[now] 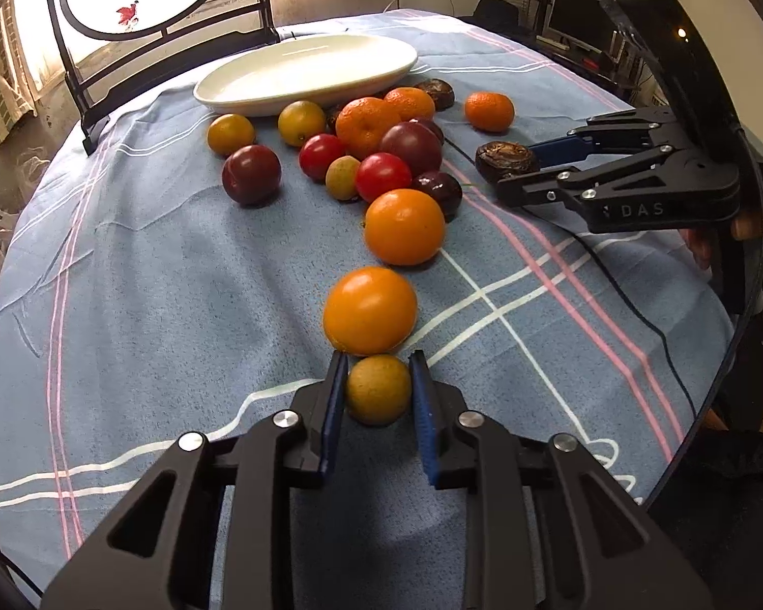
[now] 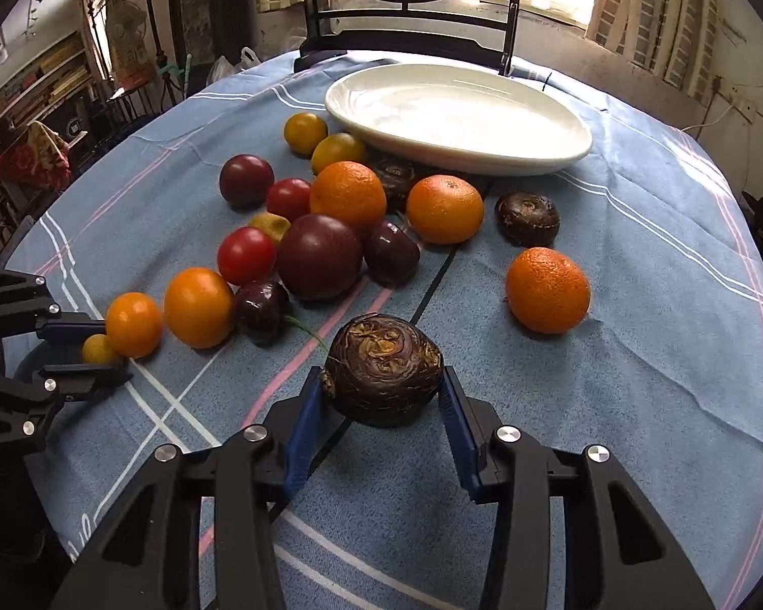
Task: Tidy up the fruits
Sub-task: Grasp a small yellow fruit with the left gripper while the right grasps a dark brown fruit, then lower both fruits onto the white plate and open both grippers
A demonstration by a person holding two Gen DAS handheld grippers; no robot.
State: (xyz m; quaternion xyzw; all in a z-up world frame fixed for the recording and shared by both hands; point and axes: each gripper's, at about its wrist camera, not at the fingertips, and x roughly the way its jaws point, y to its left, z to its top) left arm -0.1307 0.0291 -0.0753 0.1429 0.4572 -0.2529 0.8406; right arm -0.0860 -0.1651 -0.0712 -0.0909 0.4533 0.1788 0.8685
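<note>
Only left view shows left tongs [image 1: 377, 363] clamping yellow fruit [image 1: 378, 389], right tongs [image 2: 383, 378] gripping dark bulb [image 2: 384, 368]

Left tongs [image 1: 377, 363] are angled steeply down toward the tabletop [image 1: 152, 279], blue pads [image 1: 333, 406] pressed on both sides of a small yellow-brown fruit [image 1: 378, 389]; the grip is closed on it. Right tongs [image 2: 384, 381] are likewise pitched down, blue pads [image 2: 305, 422] set on either flank of a dark brown wrinkled fruit [image 2: 384, 368], the left pad touching it, contact at the right pad hard to confirm. In the left wrist view the right tongs are seen from the side, with part of a hand [image 1: 747, 229] behind the black housing.
</note>
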